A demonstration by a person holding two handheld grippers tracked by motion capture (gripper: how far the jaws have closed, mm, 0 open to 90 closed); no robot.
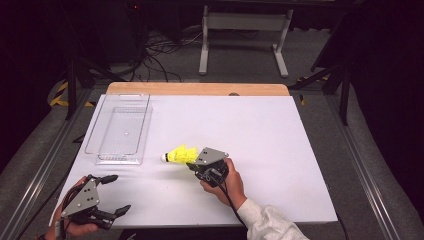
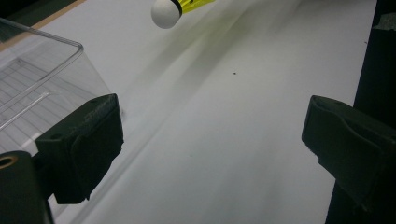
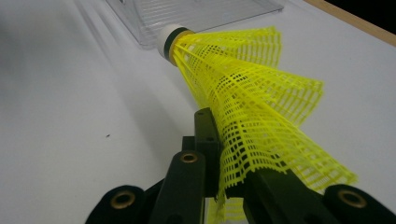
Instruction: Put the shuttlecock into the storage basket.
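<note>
**Shuttlecock pinched by its skirt**

The right gripper (image 1: 192,164) is clamped on the yellow shuttlecock (image 3: 243,88), apparently just above the white table (image 1: 280,150), near the clear plastic bin (image 1: 120,130). The left gripper (image 1: 116,193) rests wide apart, holding nothing. Dark room, cables on the floor (image 1: 160,47).

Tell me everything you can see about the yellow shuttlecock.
The shuttlecock has a bright yellow skirt of plastic-looking mesh, a dark band and a rounded white cap. The right hand-held gripper is shut on the skirt's wide end, squashing it into folds. Its cap points toward the clear plastic bin. Whether it rests on the white table I cannot tell.
</note>
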